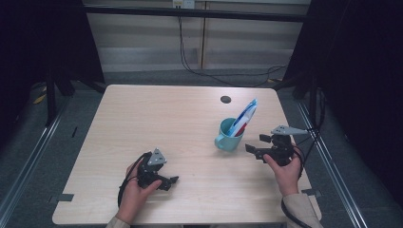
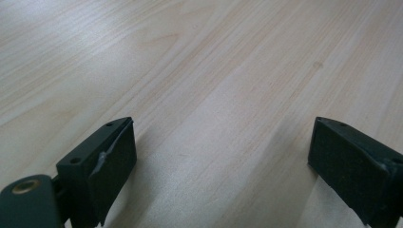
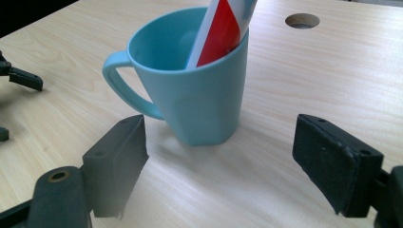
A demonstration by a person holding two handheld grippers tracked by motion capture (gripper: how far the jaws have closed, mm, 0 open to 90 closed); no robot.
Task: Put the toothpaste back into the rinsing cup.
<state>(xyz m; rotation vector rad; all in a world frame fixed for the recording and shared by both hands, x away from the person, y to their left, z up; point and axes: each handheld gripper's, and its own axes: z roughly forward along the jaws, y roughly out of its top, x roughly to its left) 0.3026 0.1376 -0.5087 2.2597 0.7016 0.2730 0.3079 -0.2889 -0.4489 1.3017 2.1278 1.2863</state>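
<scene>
Pale wooden table (image 1: 157,118), bare at left. Teal mug (image 1: 229,136) toward the right, upright, likely rigid, smooth, light; best taken across body or handle. Tube (image 1: 244,115) leaning inside, probably soft. Right gripper (image 1: 260,145) beside mug, jaws spread; left gripper (image 1: 167,182) likewise spread, empty.

toothpaste tube (image 3: 223,28) top cut off, lower end hidden inside mug (image 3: 199,104)

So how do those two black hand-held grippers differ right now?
The right gripper points at the light blue plastic mug holding a red, white and blue tube; the left gripper faces bare pale wooden table. The right sits farther up the table than the left. Both are open and hold nothing.
</scene>
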